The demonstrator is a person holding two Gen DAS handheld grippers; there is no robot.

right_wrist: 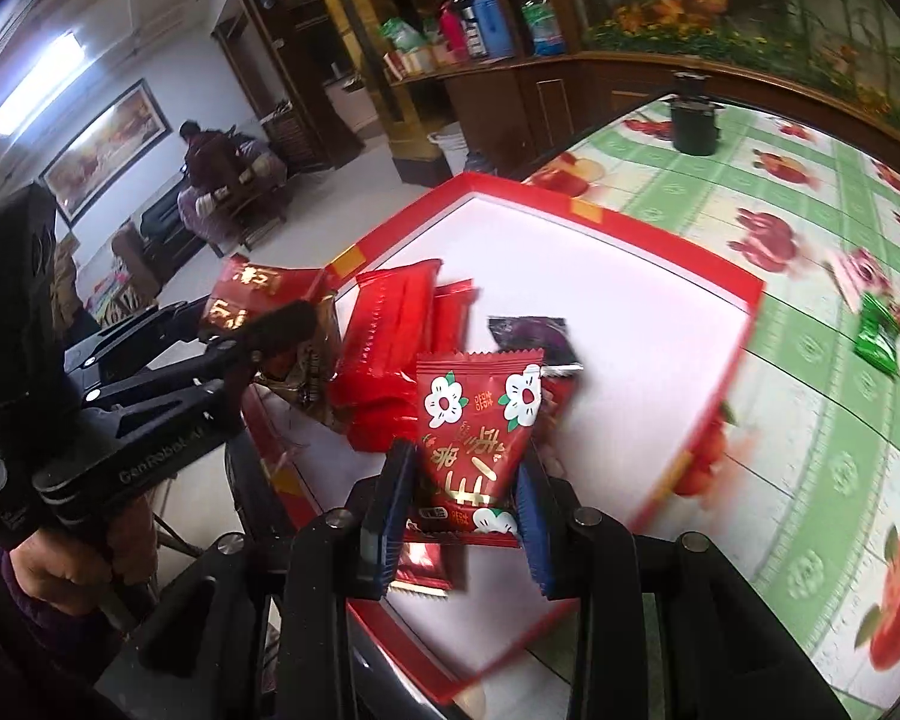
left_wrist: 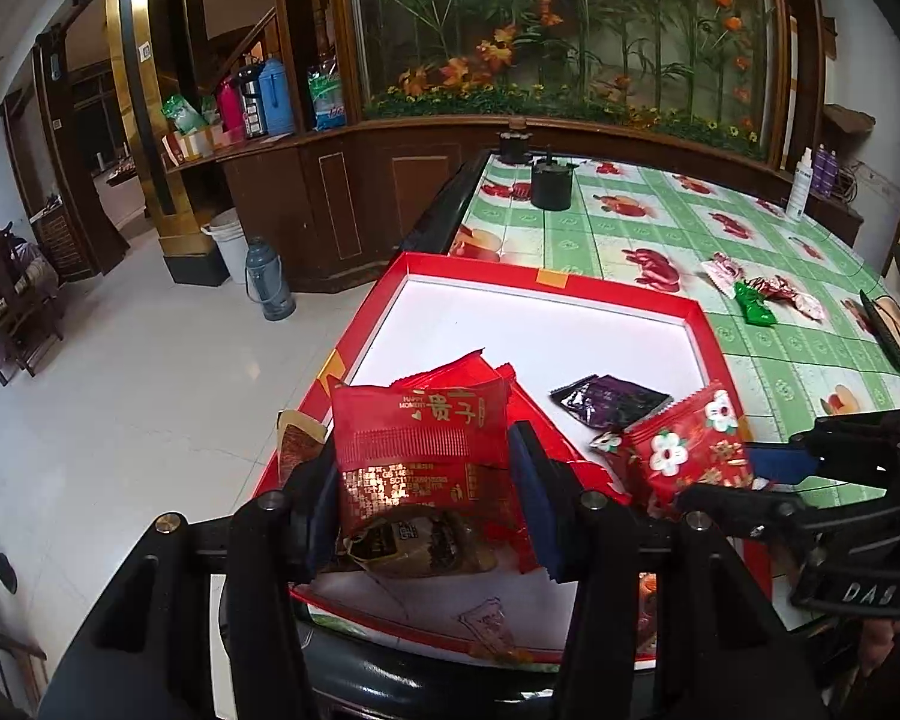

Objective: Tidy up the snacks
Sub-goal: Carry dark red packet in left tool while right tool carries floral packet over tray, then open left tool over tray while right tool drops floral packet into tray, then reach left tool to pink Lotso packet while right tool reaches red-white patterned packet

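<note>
A red box (left_wrist: 705,336) with a white floor sits at the table's near left corner; it also shows in the right wrist view (right_wrist: 678,240). My left gripper (left_wrist: 423,474) is shut on a red snack packet with gold lettering (left_wrist: 420,438), held above the box's near end; the same packet shows in the right wrist view (right_wrist: 252,300). My right gripper (right_wrist: 465,489) is shut on a red packet with white flowers (right_wrist: 480,420), also over the box (left_wrist: 684,450). Inside the box lie red packets (right_wrist: 390,354) and a dark purple packet (left_wrist: 609,399).
Loose snacks lie on the green checked tablecloth right of the box: a green packet (left_wrist: 753,303) and red-white ones (left_wrist: 786,291). A black pot (left_wrist: 551,183) stands at the far end. A wooden cabinet and tiled floor lie to the left.
</note>
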